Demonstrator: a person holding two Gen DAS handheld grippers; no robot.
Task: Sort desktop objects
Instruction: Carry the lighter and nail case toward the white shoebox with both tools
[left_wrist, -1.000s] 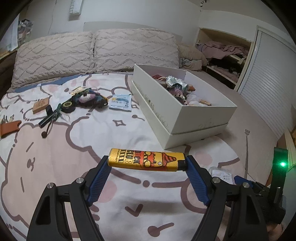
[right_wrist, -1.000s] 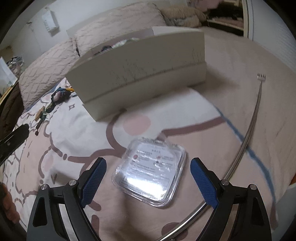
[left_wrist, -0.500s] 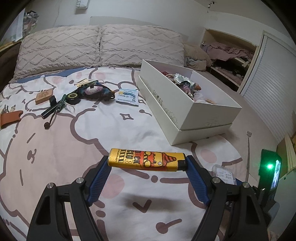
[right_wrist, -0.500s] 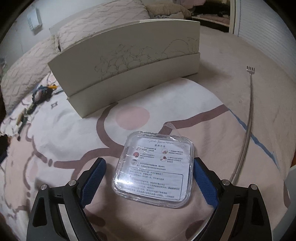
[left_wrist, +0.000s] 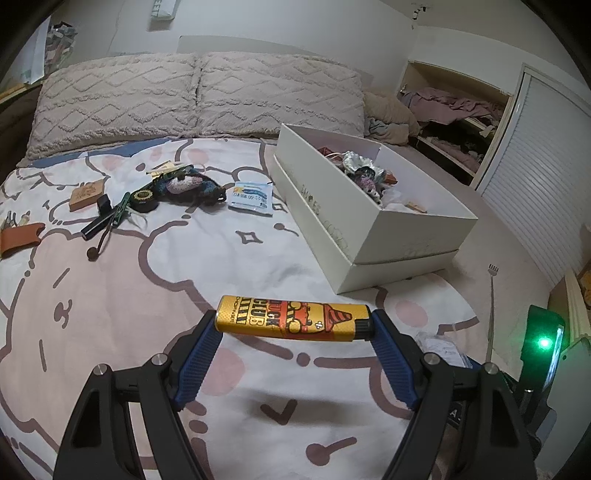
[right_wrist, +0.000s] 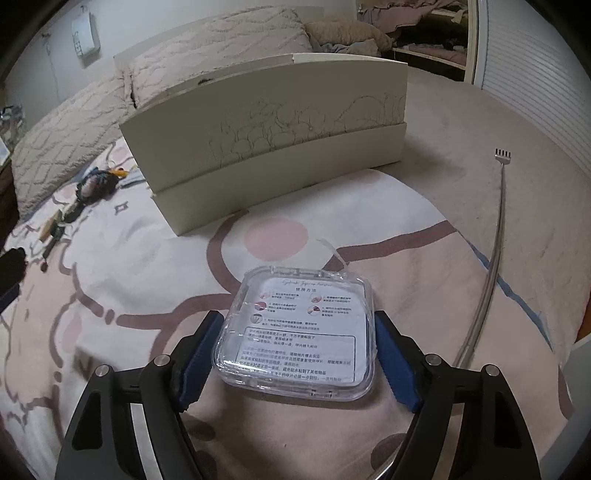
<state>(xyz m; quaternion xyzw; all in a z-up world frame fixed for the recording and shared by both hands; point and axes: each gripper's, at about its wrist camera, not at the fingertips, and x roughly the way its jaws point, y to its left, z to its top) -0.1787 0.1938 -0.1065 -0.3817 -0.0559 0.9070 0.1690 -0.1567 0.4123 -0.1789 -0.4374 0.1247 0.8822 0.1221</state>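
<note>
A yellow lighter (left_wrist: 291, 321) with red print lies crosswise between the blue pads of my left gripper (left_wrist: 295, 319), which is shut on its two ends and holds it above the bedspread. A clear square plastic case (right_wrist: 295, 332) with a printed label rests on the bed. My right gripper (right_wrist: 297, 317) straddles it, jaws closing, both pads touching its sides. The white open box (left_wrist: 417, 236) with several items inside stands on the bed to the right in the left wrist view; its long wall (right_wrist: 280, 122) fills the back of the right wrist view.
Small things lie on the bed's left: a blue-white packet (left_wrist: 251, 195), a wooden block (left_wrist: 86, 194), a brown leather piece (left_wrist: 18, 240), dark clutter (left_wrist: 147, 195). A long metal back scratcher (right_wrist: 495, 251) lies to the right. Pillows (left_wrist: 199, 96) line the headboard.
The right gripper moved in around the clear case and its jaws narrowed until the pads met its sides. The left gripper keeps the lighter as before.
</note>
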